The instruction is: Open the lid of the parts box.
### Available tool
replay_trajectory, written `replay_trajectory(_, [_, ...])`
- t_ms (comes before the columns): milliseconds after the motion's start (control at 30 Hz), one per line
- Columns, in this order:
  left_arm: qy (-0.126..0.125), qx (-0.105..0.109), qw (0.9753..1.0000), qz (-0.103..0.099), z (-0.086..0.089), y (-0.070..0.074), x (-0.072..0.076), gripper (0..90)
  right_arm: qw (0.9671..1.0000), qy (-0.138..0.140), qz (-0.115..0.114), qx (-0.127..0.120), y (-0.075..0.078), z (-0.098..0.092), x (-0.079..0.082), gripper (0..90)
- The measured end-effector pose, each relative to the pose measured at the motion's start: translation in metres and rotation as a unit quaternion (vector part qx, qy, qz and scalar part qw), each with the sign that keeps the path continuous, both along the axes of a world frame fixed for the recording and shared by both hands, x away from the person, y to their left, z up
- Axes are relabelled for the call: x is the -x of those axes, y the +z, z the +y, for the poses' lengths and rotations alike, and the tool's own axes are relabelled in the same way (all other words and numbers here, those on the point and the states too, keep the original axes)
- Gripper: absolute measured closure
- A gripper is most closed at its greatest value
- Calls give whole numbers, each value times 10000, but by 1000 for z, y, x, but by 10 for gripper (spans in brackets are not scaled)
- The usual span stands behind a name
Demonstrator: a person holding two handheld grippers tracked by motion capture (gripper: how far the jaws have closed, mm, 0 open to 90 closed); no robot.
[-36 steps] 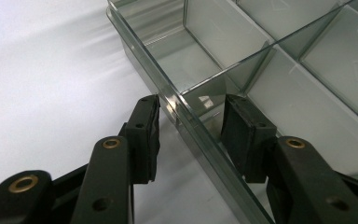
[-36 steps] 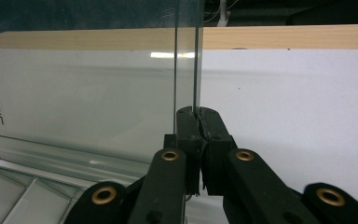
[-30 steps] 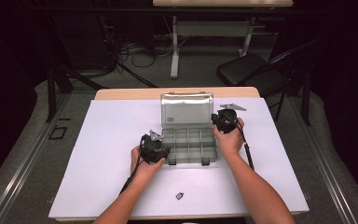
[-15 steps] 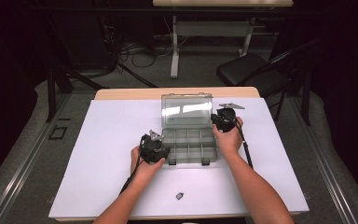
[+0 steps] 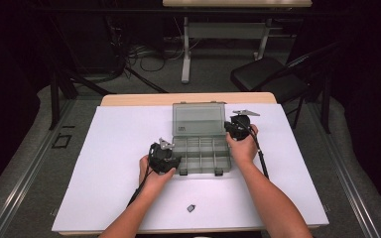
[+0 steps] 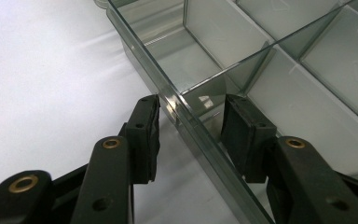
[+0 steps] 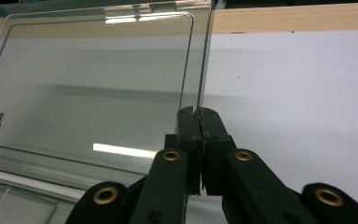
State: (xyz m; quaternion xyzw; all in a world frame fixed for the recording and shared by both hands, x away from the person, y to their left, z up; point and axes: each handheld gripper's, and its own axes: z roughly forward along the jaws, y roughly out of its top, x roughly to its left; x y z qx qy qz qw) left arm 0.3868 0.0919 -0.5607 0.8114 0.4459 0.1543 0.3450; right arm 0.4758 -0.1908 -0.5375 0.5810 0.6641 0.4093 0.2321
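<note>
One clear compartment box point(image 5: 201, 154) with one hinged lid point(image 5: 199, 119), raised. Two tongs: left tongs point(image 5: 174, 159), right tongs point(image 5: 228, 130). One small dark item point(image 5: 191, 208) on one white tabletop point(image 5: 104, 163). One black chair point(image 5: 273, 82) behind.

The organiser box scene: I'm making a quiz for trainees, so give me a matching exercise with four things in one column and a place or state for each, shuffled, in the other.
Things:
1. left tongs
2. right tongs
3. lid
4. small dark object

Places or states:
A. lying alone on the white table cover, near the front edge
B. open, astride the clear side wall of the organiser box
C. raised and tilted back behind the compartments
D. shut on the lid's side edge

Pairs: 1-B, 2-D, 3-C, 4-A
</note>
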Motion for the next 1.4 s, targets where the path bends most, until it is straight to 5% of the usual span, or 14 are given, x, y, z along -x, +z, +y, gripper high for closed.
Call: replay_trajectory(1400, [-56, 8, 10000, 43, 1, 0, -1, 563, 9997, -22, 253, 29, -10, 1, -4, 892])
